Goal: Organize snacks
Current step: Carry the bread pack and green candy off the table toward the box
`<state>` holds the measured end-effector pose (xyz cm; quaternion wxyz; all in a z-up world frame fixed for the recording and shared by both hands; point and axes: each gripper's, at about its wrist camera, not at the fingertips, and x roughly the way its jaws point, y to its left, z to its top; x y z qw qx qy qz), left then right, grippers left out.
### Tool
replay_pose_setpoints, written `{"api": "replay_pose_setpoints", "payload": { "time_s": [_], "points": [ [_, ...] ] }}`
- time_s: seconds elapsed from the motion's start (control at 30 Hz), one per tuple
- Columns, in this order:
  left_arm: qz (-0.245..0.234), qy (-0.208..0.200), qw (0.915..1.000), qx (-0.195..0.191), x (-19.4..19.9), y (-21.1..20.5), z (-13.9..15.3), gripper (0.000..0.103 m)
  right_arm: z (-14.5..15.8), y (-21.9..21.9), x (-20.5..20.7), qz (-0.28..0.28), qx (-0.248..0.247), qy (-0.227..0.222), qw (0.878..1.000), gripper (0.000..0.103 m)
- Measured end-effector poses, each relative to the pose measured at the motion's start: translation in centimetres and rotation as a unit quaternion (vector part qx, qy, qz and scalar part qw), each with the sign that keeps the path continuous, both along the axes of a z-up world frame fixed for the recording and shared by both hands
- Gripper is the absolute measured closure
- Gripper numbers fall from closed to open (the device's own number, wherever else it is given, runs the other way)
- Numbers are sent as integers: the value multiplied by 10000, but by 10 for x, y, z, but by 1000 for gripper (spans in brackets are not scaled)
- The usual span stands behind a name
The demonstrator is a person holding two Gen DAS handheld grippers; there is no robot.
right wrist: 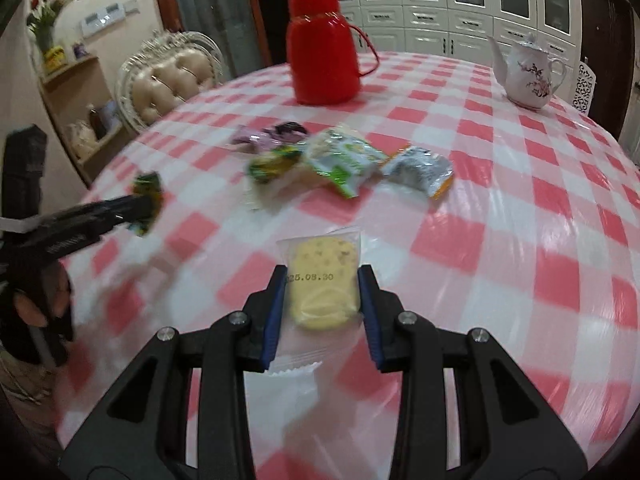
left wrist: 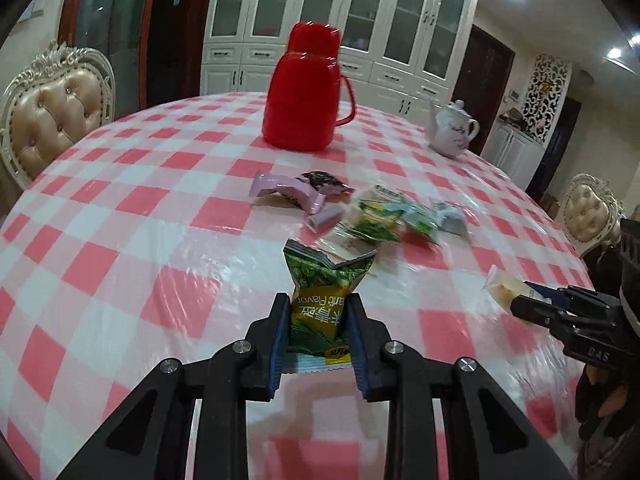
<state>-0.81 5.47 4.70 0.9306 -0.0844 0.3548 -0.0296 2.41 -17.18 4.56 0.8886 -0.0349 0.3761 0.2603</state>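
Observation:
My left gripper (left wrist: 318,322) is shut on a green and yellow snack packet (left wrist: 320,300), held above the checked tablecloth. In the right wrist view my right gripper (right wrist: 323,292) is shut on a clear-wrapped yellow biscuit (right wrist: 322,284). Each gripper shows in the other's view: the left gripper (right wrist: 138,204) at the left with its green packet (right wrist: 148,196), the right gripper (left wrist: 520,300) at the right with the biscuit (left wrist: 502,286). A loose pile of snack packets (left wrist: 380,220) lies mid-table, green, white, silver and pink ones (right wrist: 344,158).
A red thermos jug (left wrist: 306,92) stands behind the pile, also in the right wrist view (right wrist: 326,48). A white teapot (left wrist: 452,128) sits at the far right (right wrist: 528,70). Padded chairs (left wrist: 52,108) ring the round table (left wrist: 120,220). A gloved hand (right wrist: 40,312) holds the left tool.

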Motion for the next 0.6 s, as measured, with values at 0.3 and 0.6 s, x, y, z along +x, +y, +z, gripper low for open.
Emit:
{"api": "replay_pose_setpoints", "payload": {
  "time_s": [0.3,0.6],
  "points": [
    [-223,-256,9992,213,-56,-39,9,74,10,8,-75,128,-83,-284,9995,64],
    [-589,-321,9976,160,-97,-74,10,74,8,-14,-120,-12,-97,-364,9993,64]
  ]
}}
